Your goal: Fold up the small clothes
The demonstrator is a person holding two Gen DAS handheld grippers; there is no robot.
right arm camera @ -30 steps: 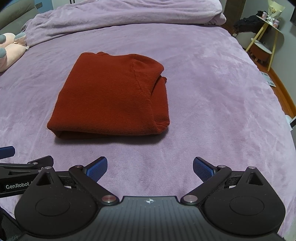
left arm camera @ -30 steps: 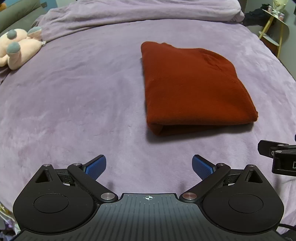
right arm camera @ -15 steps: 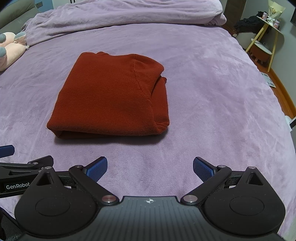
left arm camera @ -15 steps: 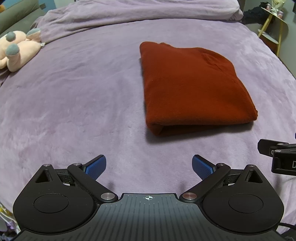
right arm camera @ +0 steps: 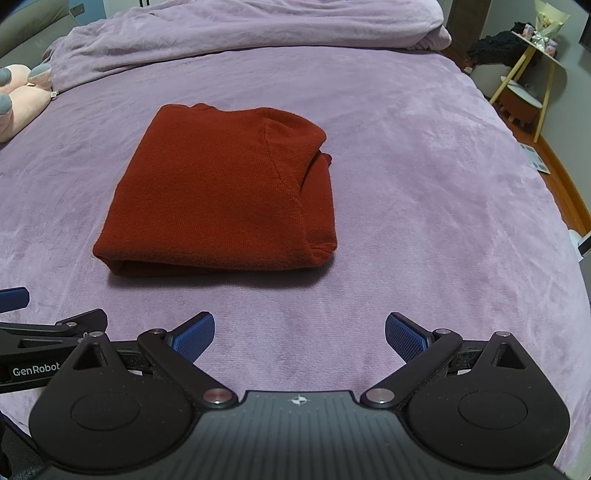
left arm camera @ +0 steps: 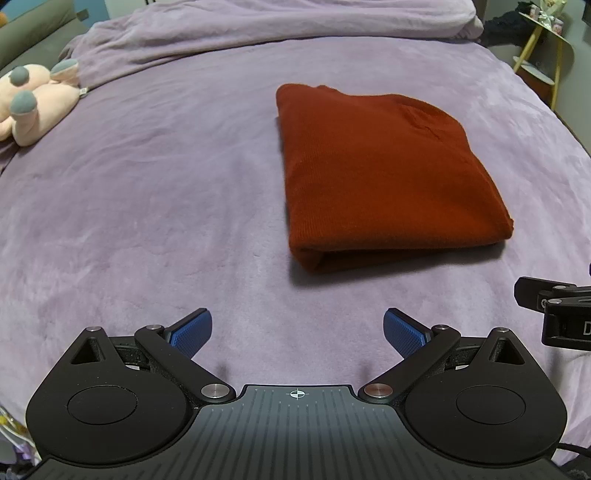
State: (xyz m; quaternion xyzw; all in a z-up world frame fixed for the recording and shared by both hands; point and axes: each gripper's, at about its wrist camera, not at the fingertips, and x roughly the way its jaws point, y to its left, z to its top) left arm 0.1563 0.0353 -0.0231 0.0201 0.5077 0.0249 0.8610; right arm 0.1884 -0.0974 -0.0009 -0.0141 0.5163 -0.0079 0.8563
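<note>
The rust-red knitted garment (left arm camera: 388,173), folded into a thick rectangular bundle, lies flat on the lilac plush bedspread (left arm camera: 147,221), near the middle of the bed; its doubled fold edge faces the cameras, and a soft shadow sits just under that edge. Over on the right wrist view the same garment (right arm camera: 221,192) shows a curved seam running across its top layer, with a tucked-in layer bulging out along its right side.

The left gripper (left arm camera: 297,330) sits low over the bedspread, short of the garment and apart from it; its blue ribbed pads (left arm camera: 192,328) are spread wide with nothing between them. The right gripper (right arm camera: 299,332) is in just the same attitude, jaws wide apart and empty, its blue pads (right arm camera: 404,338) clear of the cloth; the garment lies ahead of it and a little to the left. The two tools are side by side; each one peeks into the edge of the other's view.

At the far left a pale pink plush toy with grey tips (left arm camera: 33,99) rests on the bedspread, well apart from the garment; a rumpled lilac duvet (right arm camera: 240,26) is heaped along the far end; a yellow-legged side table (right arm camera: 532,85) stands off the right side of the bed.
</note>
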